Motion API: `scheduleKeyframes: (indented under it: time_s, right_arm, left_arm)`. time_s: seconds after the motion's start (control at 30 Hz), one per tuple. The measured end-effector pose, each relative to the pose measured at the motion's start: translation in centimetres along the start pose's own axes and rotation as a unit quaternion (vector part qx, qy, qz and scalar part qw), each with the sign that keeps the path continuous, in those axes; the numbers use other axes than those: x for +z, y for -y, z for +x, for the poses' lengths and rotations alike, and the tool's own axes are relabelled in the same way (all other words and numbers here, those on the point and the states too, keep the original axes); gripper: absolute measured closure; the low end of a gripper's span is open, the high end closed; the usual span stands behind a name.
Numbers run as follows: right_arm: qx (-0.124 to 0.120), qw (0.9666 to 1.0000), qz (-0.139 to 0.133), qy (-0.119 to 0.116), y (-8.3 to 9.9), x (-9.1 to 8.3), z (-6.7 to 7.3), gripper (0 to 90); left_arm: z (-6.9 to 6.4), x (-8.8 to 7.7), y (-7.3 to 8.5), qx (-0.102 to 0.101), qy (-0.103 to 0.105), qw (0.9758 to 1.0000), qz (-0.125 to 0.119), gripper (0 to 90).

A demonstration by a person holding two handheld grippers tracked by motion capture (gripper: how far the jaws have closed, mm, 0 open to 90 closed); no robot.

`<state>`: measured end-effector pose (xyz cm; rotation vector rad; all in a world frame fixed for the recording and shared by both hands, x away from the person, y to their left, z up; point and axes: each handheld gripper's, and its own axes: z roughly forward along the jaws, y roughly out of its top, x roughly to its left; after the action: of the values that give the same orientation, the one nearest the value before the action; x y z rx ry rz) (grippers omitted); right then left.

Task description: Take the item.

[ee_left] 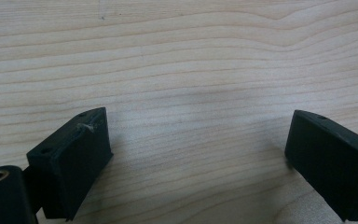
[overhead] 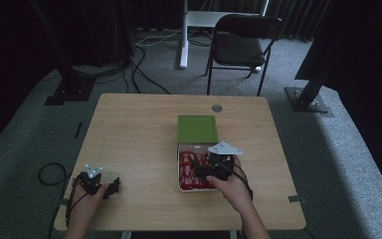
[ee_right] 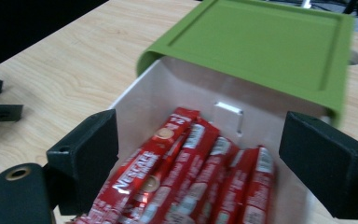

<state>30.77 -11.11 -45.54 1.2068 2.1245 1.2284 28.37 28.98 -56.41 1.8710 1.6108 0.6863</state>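
1. Red sachets (ee_right: 200, 177) packed side by side in a white box (ee_right: 177, 88), lettering readable in the right gripper view; box near the middle of the surface (overhead: 129, 129), slightly toward the right and the near edge.
2. Green lid (overhead: 197, 128) lying flat just beyond the box, touching or overlapping its far rim.
3. Right claw (overhead: 210, 172) hovering over the box's near right part, jaws spread wide, one on each side of the sachets, gripping nothing; contact with the sachets impossible to tell.
4. Right hand (overhead: 234, 189) reaching in from the bottom edge, wrist angled toward the box, grey three-cornered plate on top.
5. Left claw (overhead: 110, 188) low at the near left corner of the surface, well apart from the box, jaws wide apart and empty.
6. Left hand (overhead: 87, 196) wrapped around that tool, forearm coming up from the bottom edge.
7. Bare wood grain between the jaws in the left gripper view.
8. Dark chair (overhead: 241, 45) standing on the floor beyond the surface, seen from the high view.
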Motion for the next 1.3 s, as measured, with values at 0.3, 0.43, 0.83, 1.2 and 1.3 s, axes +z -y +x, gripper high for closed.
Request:
scheduleKeyframes:
  time_s: [0.3, 0.43, 0.83, 1.2, 1.3]
  right_arm:
    - [-0.008, 0.9998, 0.017, 0.003, 0.3, 1.6, 1.5, 13.9]
    - [-0.007, 0.9997, 0.025, -0.002, 0.8, 2.2, 1.9, 14.5]
    - [-0.033, 0.9977, 0.059, 0.005, 1.5, 3.2, 2.6, 39.3]
    - [-0.008, 0.9962, 0.080, -0.033, 2.5, 4.7, 2.5, 43.0]
    - [-0.004, 0.9963, 0.078, -0.035, 2.5, 5.0, 2.5, 46.6]
  left_arm:
    - [0.0, 0.0, 0.0, 0.000, 0.000, 1.0000, 0.000, 7.4]
    - [0.0, 0.0, 0.0, 0.000, 0.000, 1.0000, 0.000, 7.4]
    - [0.0, 0.0, 0.0, 0.000, 0.000, 1.0000, 0.000, 7.4]
    - [0.0, 0.0, 0.0, 0.000, 0.000, 1.0000, 0.000, 7.4]
    - [0.0, 0.0, 0.0, 0.000, 0.001, 1.0000, 0.000, 7.4]
